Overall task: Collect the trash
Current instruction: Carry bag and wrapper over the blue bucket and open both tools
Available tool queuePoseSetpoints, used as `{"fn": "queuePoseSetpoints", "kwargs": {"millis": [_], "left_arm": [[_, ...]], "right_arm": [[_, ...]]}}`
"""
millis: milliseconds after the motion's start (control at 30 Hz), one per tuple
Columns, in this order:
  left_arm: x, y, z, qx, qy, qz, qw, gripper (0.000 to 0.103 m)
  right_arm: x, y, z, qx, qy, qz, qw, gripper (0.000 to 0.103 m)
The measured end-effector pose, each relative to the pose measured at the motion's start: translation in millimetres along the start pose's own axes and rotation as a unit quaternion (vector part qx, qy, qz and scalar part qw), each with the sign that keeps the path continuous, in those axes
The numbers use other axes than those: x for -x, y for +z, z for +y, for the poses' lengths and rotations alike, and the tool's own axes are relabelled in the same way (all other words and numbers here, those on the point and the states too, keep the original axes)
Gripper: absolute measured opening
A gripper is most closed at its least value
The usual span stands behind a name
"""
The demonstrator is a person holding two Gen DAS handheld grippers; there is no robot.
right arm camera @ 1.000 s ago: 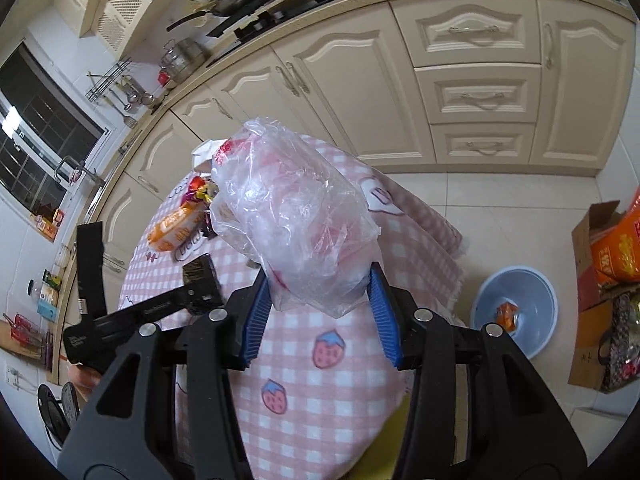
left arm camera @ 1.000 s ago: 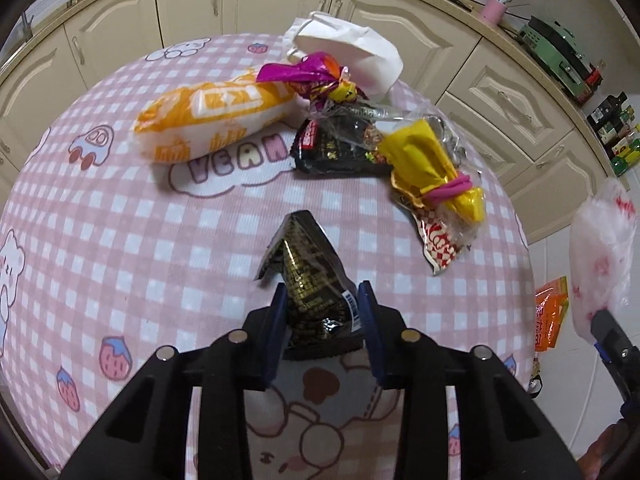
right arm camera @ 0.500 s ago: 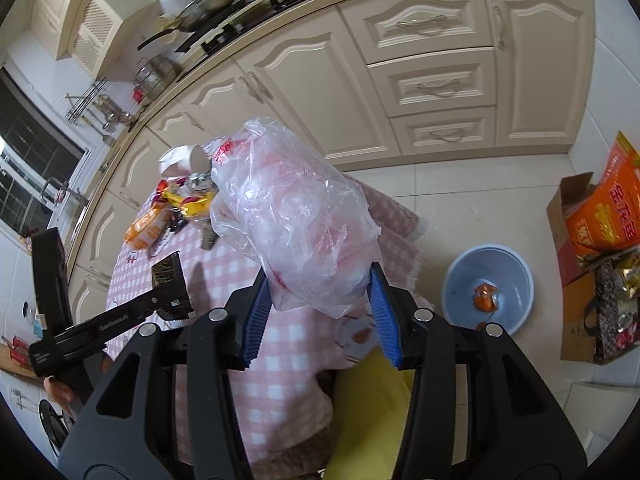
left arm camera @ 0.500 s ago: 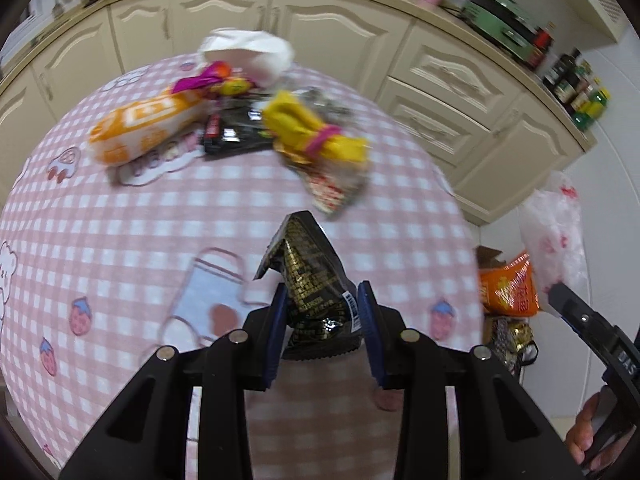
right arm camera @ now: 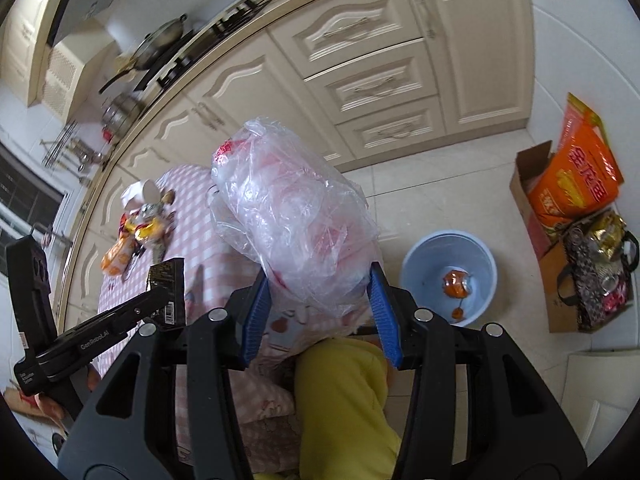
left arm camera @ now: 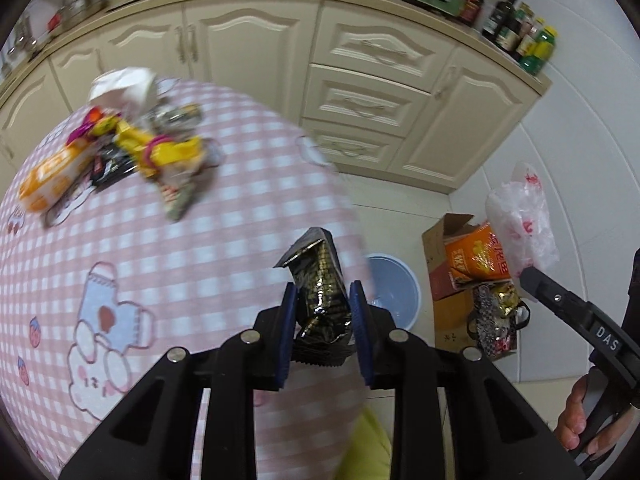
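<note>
The black foil wrapper (left arm camera: 320, 296) sits pinched in the left gripper (left arm camera: 322, 312), whose jaws have just been closing, above the table edge. The right gripper (right arm camera: 318, 280) is clamped on a crumpled plastic bag (right arm camera: 292, 216). Best carry both over the blue bin (right arm camera: 448, 280), at four o'clock on the tiled floor, before releasing. More wrappers (left arm camera: 120, 152) lie at ten o'clock on the pink checked tablecloth (left arm camera: 200, 248); cream cabinets (left arm camera: 360, 92) stand behind.

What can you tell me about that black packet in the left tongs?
The black packet is a crumpled, glossy foil wrapper with gold print and a barcode label. It stands upright, its torn top flared open, pinched between the blue pads of the left tongs, which have just been closing on it. It hangs over the table's edge.
</note>
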State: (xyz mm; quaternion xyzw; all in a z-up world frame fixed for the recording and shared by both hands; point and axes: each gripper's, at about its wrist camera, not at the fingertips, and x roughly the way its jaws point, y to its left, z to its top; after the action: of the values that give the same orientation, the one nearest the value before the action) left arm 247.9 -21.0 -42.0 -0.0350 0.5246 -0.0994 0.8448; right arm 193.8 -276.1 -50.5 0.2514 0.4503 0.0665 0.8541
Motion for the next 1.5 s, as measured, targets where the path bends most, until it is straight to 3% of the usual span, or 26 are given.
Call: {"fn": "queuePoseSetpoints", "kwargs": {"millis": [400,700,833,867,933,1200,1300,1333,1367,1500], "left_arm": [[-33,17,-92,-0.071,-0.029,0.023,0.9968,0.026],[-85,26,-158,-0.126,-0.036,0.072,0.9888,0.026],[-97,28,-178,-0.149,-0.038,0.068,0.9858,0.03],[-102,29,-181,-0.155,-0.035,0.072,0.9847,0.046],[-111,29,-179,-0.154,-0.02,0.08,0.9847,0.064],[-119,38,-149,-0.118,-0.009,0.091,0.9888,0.064],[-115,38,-139,-0.114,-0.002,0.09,0.9894,0.064],[-113,38,-135,-0.111,0.0,0.089,0.9898,0.064],[-111,39,-132,-0.109,0.001,0.087,0.9903,0.064],[-104,41,-121,-0.101,0.004,0.08,0.9916,0.064]], "right_arm": [[17,0,-76,-0.068,-0.033,-0.008,0.997,0.047],[18,-1,-123,-0.111,-0.058,-0.005,0.992,0.047],[15,-2,-138,-0.125,-0.067,0.001,0.99,0.047],[13,-2,-143,-0.132,-0.069,0.003,0.989,0.047],[10,-2,-147,-0.137,-0.073,0.007,0.988,0.048],[-20,4,-139,-0.124,-0.073,0.041,0.989,0.048],[-29,15,-125,-0.11,-0.069,0.045,0.991,0.061],[-31,19,-121,-0.107,-0.065,0.041,0.991,0.076],[-31,23,-117,-0.107,-0.062,0.036,0.992,0.081],[-26,29,-102,-0.093,-0.058,0.023,0.994,0.082]]}}
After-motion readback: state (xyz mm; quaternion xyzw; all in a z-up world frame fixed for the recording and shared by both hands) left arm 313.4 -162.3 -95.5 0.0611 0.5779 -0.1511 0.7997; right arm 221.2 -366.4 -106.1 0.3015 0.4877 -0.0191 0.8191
